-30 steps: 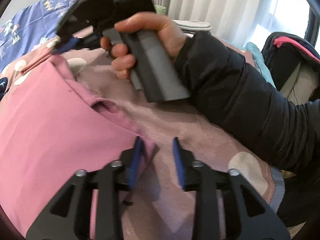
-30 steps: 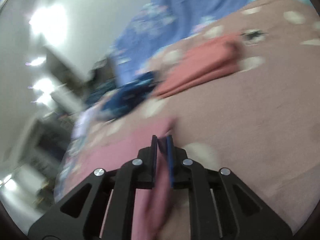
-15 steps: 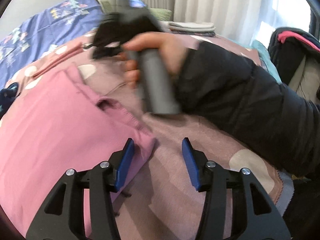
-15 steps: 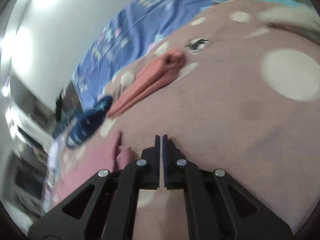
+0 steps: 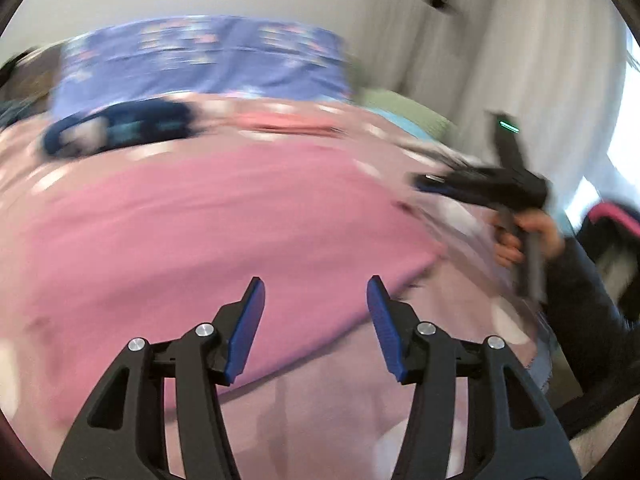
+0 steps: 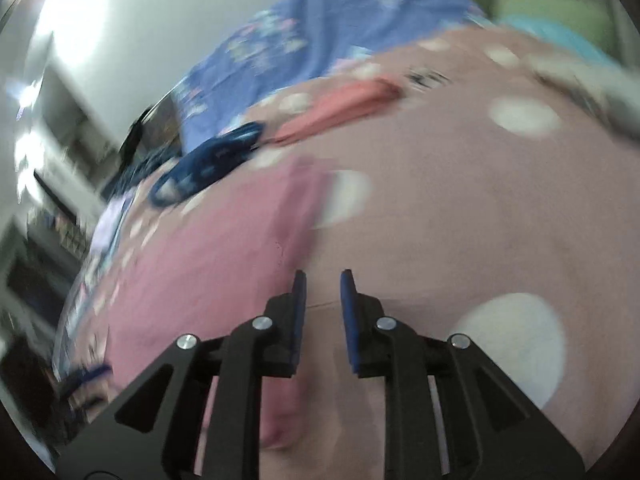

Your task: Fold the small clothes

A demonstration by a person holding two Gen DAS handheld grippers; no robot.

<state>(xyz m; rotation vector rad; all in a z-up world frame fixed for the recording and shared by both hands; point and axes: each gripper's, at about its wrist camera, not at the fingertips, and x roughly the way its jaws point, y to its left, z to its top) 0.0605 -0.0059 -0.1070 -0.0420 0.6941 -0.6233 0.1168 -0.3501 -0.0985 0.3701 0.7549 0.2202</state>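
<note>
A pink garment (image 5: 192,232) lies spread flat on the mauve, white-spotted bedspread (image 5: 328,412). My left gripper (image 5: 316,284) hovers over its near edge, jaws opening, nothing between them. The right gripper (image 5: 432,182) shows at the right of the left wrist view, held by a hand (image 5: 528,236) beyond the garment's right edge. In the right wrist view the right gripper (image 6: 323,278) has a narrow gap, jaws opening, empty, just right of the pink garment (image 6: 208,264). Both views are motion-blurred.
A folded coral garment (image 6: 340,106) and a dark blue garment (image 6: 208,160) lie farther back on the bed. A purple patterned pillow (image 5: 200,56) is behind them. White curtains (image 5: 520,60) hang at the right. A black-sleeved arm (image 5: 592,320) crosses the lower right.
Both grippers have let go of the pink garment and pulled back from it. The left view swung to show the garment lying flat; the right gripper's jaws went from shut to slightly parted.
</note>
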